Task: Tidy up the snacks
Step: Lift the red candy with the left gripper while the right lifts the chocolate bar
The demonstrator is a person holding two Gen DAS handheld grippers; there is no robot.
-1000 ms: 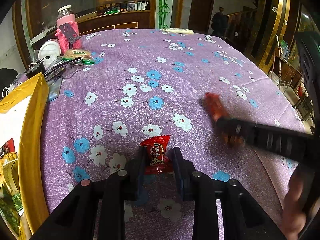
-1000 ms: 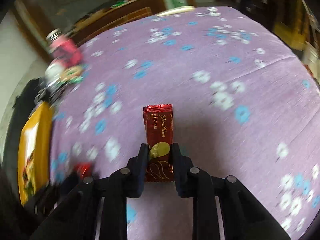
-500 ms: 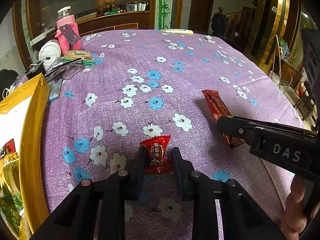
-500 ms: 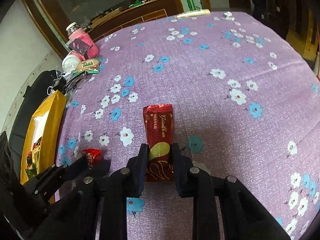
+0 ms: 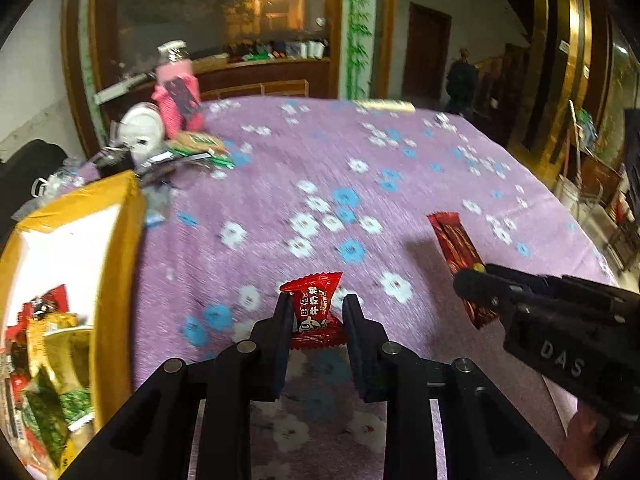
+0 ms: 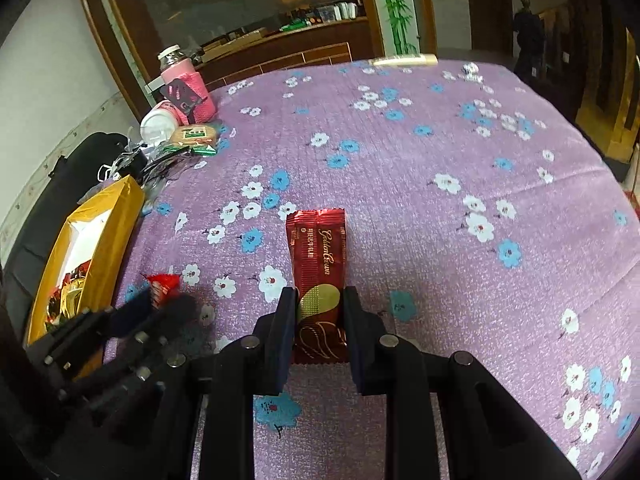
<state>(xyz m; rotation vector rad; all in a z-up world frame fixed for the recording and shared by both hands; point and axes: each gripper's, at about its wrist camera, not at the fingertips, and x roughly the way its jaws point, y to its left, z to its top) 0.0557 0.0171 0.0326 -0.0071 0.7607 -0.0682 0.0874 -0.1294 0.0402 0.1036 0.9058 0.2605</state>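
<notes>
- The left gripper [image 5: 316, 312] is clamped on a small red candy [image 5: 315, 310], its pads pressed to the wrapper's sides, just to the right of the yellow box [image 5: 116, 264].
- The right gripper [image 6: 318, 312] is clenched on the lower end of a long dark-red wafer bar [image 6: 318, 256]; the bar's free end points away from the fingers, farther right of the yellow box than the candy.
- In the left wrist view the wafer bar [image 5: 456, 244] sticks out past the black fingers of the right gripper [image 5: 476, 284].
- The yellow box stands open at the left edge of the purple flowered cloth [image 6: 400, 168], with snack packets inside.
- Beyond the box's far end lie a green-labelled biscuit pack [image 6: 194, 135], a white jar [image 6: 158, 122] and a pink-sleeved bottle [image 6: 182, 84], close together.
</notes>
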